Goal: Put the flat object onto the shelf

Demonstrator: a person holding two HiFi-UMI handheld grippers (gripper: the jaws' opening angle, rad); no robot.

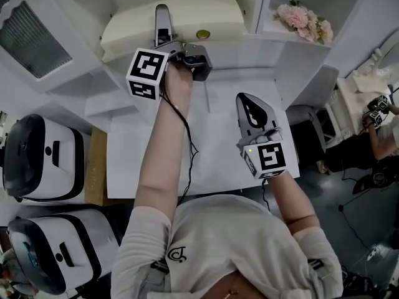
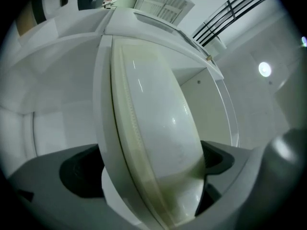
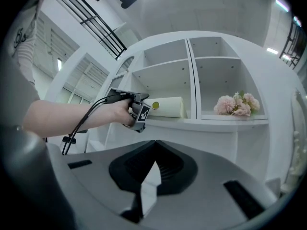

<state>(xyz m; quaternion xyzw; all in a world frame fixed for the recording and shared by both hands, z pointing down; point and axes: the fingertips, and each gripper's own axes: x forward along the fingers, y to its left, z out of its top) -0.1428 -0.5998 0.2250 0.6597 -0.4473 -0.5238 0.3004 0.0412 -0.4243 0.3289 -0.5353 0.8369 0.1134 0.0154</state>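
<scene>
The flat cream object (image 1: 174,17) lies on the white shelf (image 1: 249,42), with a yellow round spot (image 1: 202,34) at its near end. My left gripper (image 1: 177,42) is at its front edge. In the left gripper view the object (image 2: 153,128) fills the gap between the jaws, which stand wide and do not visibly press on it. My right gripper (image 1: 250,104) hovers over the white table (image 1: 212,148), shut and empty. In the right gripper view its tips (image 3: 154,145) meet, and the left gripper (image 3: 136,111) shows beside the object (image 3: 169,107) on the shelf (image 3: 192,122).
Pink flowers (image 1: 304,18) sit in the shelf compartment to the right (image 3: 235,104). Two black-and-white appliances (image 1: 40,157) (image 1: 56,248) stand left of the table. Another person (image 1: 380,117) is at the far right. A cable hangs from the left gripper.
</scene>
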